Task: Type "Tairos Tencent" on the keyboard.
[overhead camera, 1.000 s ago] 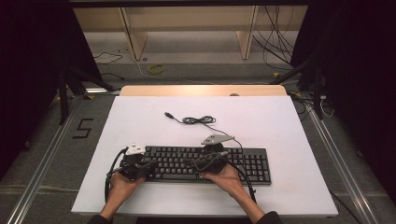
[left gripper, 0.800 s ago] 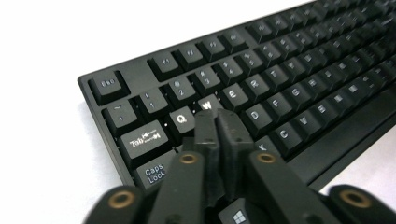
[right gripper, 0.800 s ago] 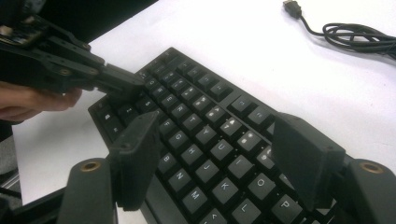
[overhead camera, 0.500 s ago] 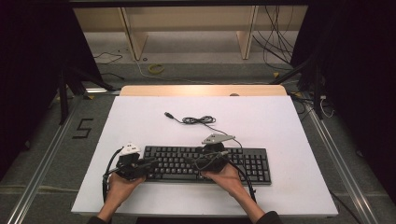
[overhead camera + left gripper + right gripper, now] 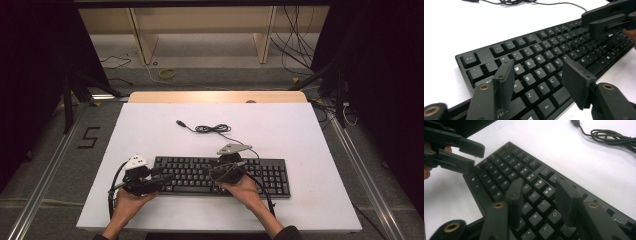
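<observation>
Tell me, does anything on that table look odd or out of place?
Only one thing: the keyboard isn't plugged in. Its cable lies bundled on the white table, the plug loose. The keyboard lies flat, with the left claw and right claw open over its keys.

Both forearms enter from the near edge. The left tool (image 5: 159,179) and the right tool (image 5: 212,172) point toward each other, each with its 2 jaws parted, gripping nothing.
</observation>
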